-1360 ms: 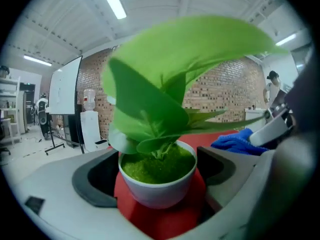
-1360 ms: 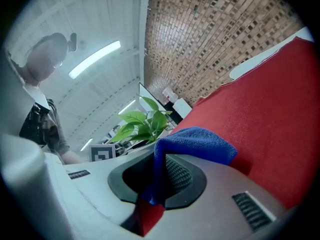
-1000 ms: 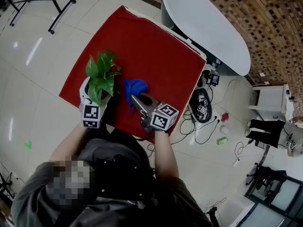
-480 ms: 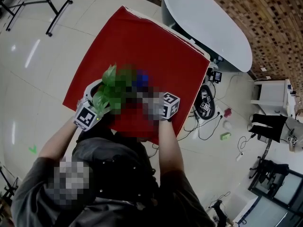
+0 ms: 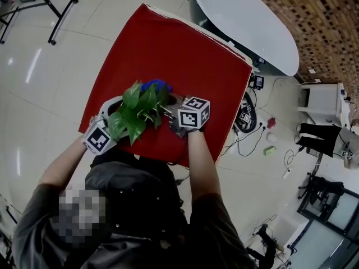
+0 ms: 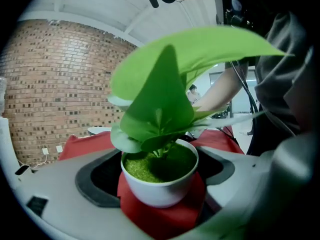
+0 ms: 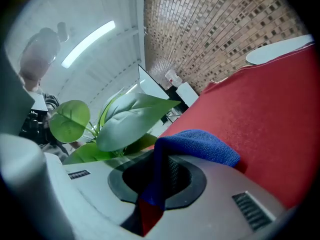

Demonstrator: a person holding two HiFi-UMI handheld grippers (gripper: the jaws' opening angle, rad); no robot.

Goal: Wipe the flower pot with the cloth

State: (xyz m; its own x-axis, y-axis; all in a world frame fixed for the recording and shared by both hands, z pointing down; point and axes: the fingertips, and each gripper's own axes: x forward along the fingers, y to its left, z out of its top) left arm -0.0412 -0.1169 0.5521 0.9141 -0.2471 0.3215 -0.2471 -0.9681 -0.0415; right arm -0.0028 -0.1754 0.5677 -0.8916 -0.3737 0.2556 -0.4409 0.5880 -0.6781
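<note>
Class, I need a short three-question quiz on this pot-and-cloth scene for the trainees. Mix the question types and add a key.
1. True or false: the left gripper is shut on the white flower pot.
2. The cloth pinched in the right gripper is: A blue, B yellow, C white.
3. Fill the gap: the table cover under the work is ____ in colour.

Key: 1 true; 2 A; 3 red.
</note>
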